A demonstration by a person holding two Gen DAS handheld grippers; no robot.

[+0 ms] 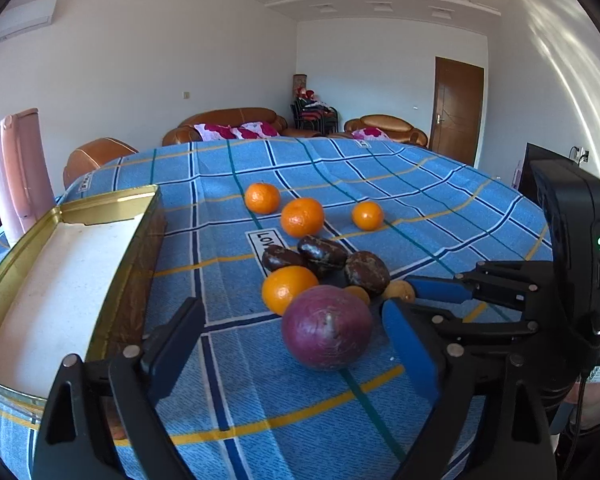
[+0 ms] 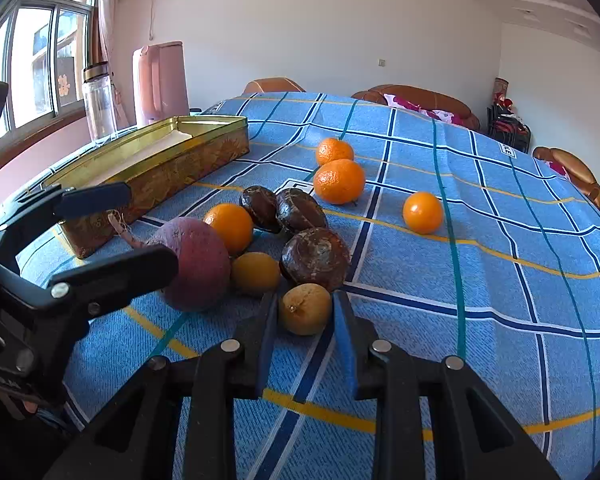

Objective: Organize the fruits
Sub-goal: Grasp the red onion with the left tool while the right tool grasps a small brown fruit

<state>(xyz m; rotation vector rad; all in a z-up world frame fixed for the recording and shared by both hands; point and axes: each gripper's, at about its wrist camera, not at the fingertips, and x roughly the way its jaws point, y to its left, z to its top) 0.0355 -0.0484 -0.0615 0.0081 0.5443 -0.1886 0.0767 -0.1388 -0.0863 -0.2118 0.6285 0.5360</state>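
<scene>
The right gripper (image 2: 305, 312) brackets the small round yellow-brown fruit (image 2: 305, 309) at the pile's 6 o'clock edge, fingers not visibly clamped. The left gripper (image 1: 296, 344) gapes around the round purple fruit (image 1: 326, 327). Better squeeze gently and lift straight, sparing neighbouring fruit, toward the open gold tin (image 2: 204, 151) at 10 o'clock.

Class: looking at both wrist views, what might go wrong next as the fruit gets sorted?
1. The right tool brackets the small yellow-brown fruit, which sits by a dark brown fruit; closing may nudge it.
2. The left tool is open around the purple fruit; round, it could roll away.
</scene>
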